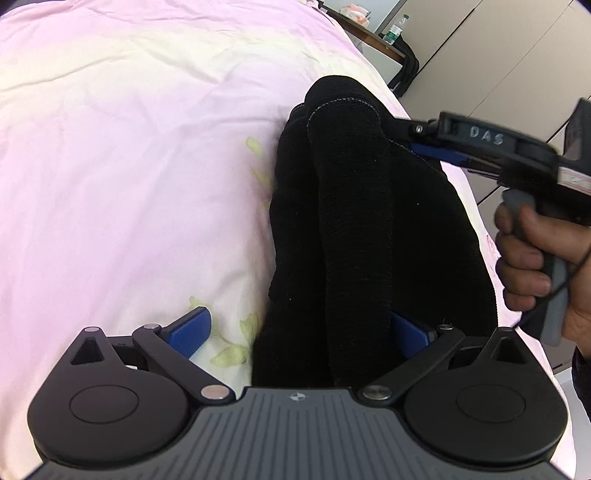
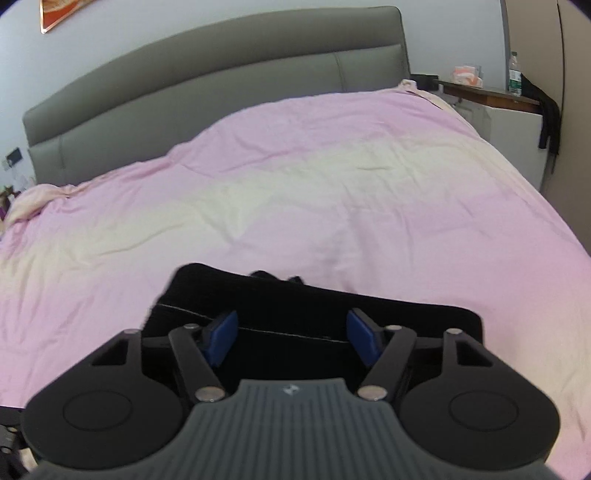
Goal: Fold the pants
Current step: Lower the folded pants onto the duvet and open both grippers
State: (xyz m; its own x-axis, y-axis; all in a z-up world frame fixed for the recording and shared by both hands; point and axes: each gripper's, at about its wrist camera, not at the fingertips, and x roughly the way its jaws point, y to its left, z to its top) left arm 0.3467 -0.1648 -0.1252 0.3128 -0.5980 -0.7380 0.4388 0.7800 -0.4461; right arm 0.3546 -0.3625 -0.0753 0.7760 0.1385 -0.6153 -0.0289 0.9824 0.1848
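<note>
The left gripper (image 1: 301, 332) stands wide apart, astride the near end of the black pants (image 1: 369, 221), which lie bunched lengthwise near the pink bed's (image 1: 129, 147) edge. The right gripper (image 2: 291, 338) hovers half-open over the stitched far end, not pinching; next likely comes closing on that edge to fold

a wide bed (image 2: 295, 192) fills most of the room, spread with a wrinkled pink and cream cover (image 2: 332, 177). behind it stands a padded grey headboard (image 2: 207, 62) against a pale wall (image 2: 110, 22), where the corner of an orange picture (image 2: 59, 11) shows. beside the bed, a brown shelf (image 2: 491, 92) carries a plastic water bottle (image 2: 514, 74). beige cupboard panels (image 1: 498, 48) line the side. soft, even light.
</note>
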